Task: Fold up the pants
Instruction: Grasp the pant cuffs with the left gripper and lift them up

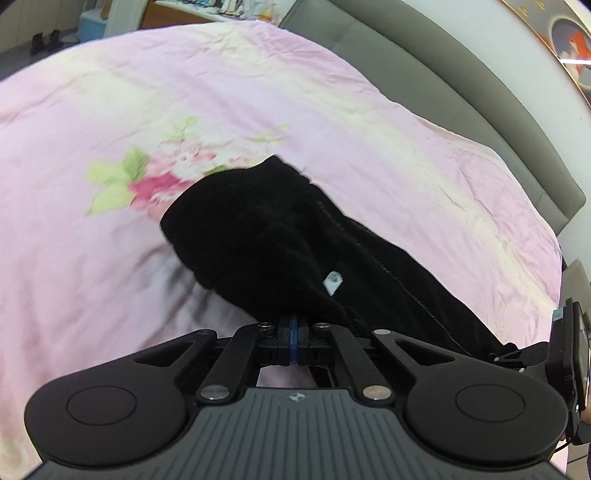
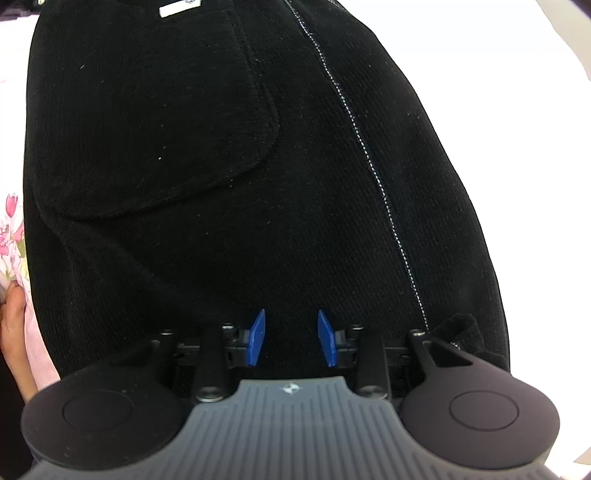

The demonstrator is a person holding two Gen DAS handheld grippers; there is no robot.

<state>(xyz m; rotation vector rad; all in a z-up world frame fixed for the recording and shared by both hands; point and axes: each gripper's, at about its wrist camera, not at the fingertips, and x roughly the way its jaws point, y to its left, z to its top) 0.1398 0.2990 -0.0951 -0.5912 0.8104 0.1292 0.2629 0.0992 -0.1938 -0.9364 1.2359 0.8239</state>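
Black corduroy pants (image 1: 280, 236) lie on a pink floral bed cover (image 1: 258, 92), stretching from the middle to the lower right. A small white label (image 1: 333, 281) shows on them. My left gripper (image 1: 293, 325) is shut on the pants' near edge, its blue pads pressed together. In the right wrist view the pants (image 2: 221, 166) fill the frame, with a back pocket and a white stitched seam (image 2: 369, 158). My right gripper (image 2: 291, 334) is open, its blue pads (image 2: 257, 338) apart just above the cloth. The right gripper's body shows at the left wrist view's right edge (image 1: 565, 354).
A grey padded headboard (image 1: 443, 85) runs along the bed's far right side. A blue box (image 1: 90, 22) and shoes stand on the floor at the far left. A bare hand (image 2: 13, 325) rests at the left edge beside the pants.
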